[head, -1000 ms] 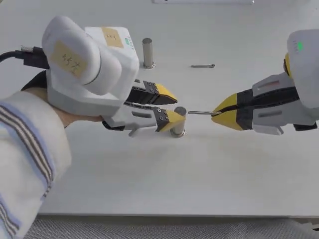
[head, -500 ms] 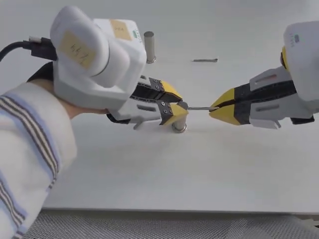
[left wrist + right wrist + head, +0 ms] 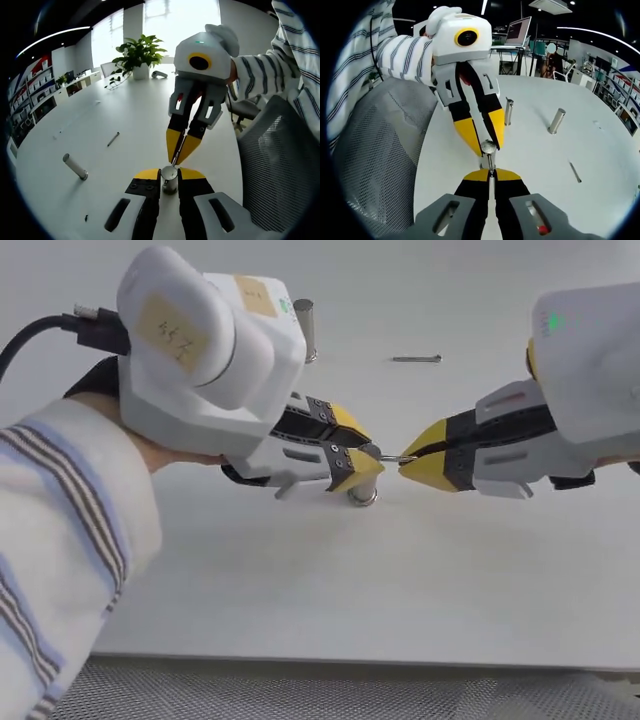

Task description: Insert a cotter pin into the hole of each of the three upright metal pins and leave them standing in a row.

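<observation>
You're working over a white tabletop [image 3: 300, 580]; daylight is pouring through the window [image 3: 180, 15] behind a potted plant [image 3: 137, 55], and a grey mesh chair [image 3: 280, 165] is sitting beside you.

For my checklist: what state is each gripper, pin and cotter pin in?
left gripper, shut on held metal pin
held metal pin, upright
right gripper, shut on cotter pin
cotter pin, level, tip at held metal pin's top
spare cotter pin, lying flat
second metal pin, standing free
third metal pin, standing free
</observation>
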Demonstrator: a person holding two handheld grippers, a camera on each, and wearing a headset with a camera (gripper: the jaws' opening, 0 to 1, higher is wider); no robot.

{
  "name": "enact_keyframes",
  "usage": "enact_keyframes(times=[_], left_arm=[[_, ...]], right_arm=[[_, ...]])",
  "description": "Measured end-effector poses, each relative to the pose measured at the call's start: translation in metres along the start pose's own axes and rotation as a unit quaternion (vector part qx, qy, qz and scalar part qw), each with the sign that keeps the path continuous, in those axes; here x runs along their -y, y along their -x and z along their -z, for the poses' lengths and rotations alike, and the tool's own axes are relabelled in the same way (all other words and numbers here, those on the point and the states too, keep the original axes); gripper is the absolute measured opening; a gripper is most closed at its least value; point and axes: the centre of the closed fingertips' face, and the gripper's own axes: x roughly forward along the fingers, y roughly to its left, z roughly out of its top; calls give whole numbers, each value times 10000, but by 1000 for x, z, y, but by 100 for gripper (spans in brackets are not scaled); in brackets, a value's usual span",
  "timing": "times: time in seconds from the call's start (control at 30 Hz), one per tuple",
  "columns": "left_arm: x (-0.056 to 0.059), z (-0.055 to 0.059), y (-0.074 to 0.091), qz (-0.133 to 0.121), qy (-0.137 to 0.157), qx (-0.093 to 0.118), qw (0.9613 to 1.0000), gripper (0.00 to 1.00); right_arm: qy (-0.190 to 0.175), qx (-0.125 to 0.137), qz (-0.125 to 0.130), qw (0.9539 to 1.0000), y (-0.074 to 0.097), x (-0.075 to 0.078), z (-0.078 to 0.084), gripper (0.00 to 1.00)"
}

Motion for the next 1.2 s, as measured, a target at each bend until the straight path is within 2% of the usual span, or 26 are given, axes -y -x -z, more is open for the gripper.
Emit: enact_keyframes(times=[0.43, 0.6, 0.87, 1.0, 1.2], left_arm=[[0, 0, 1, 6, 22, -6, 10000, 10], [0, 0, 1, -17, 9, -13, 10000, 10], [0, 1, 1, -20, -22, -34, 10000, 10], [1, 1, 2, 11, -55, -46, 10000, 10], [1, 1, 2, -14, -60, -43, 10000, 10]], right_arm=[[162, 51, -12, 9999, -7, -5, -8, 0], [89, 201, -11, 9998, 0, -8, -13, 10], [101, 97, 66, 9999, 9, -6, -8, 6], [105, 110, 69, 9999, 8, -6, -8, 1], [115, 150, 30, 9998, 4, -7, -11, 0]])
